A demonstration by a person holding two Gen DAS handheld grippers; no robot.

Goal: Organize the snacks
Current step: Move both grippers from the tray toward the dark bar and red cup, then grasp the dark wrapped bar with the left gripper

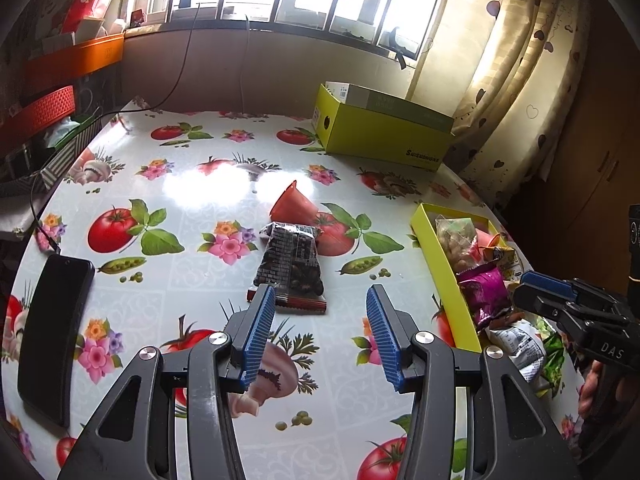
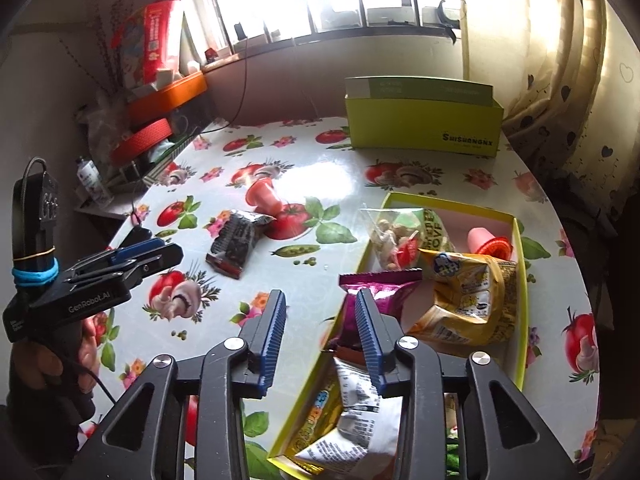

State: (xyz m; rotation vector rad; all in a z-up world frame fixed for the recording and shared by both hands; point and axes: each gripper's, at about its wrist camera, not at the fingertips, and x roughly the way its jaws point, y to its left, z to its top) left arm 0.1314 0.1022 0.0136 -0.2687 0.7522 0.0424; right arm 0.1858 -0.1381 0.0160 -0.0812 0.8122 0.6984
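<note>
A black snack packet (image 1: pixel 290 264) lies on the flowered tablecloth just ahead of my left gripper (image 1: pixel 320 300), which is open and empty. Behind the packet a pink jelly cup (image 1: pixel 292 204) lies on its side. At the right a yellow-green tray (image 1: pixel 440 272) holds several snacks. In the right wrist view my right gripper (image 2: pixel 320 308) is open over the tray's (image 2: pixel 520 320) left edge, nothing between its fingers. A purple packet (image 2: pixel 384 292) lies in the tray just behind its right finger, beside a yellow packet (image 2: pixel 468 300), a clear bag of nuts (image 2: pixel 396 240) and a second pink cup (image 2: pixel 490 242).
A green shoe box (image 1: pixel 384 128) stands at the table's back right. A black phone (image 1: pixel 52 328) lies near the left edge with a cable. Cluttered orange shelves (image 2: pixel 168 96) border the table's left side. A curtain (image 1: pixel 520 80) hangs at the right.
</note>
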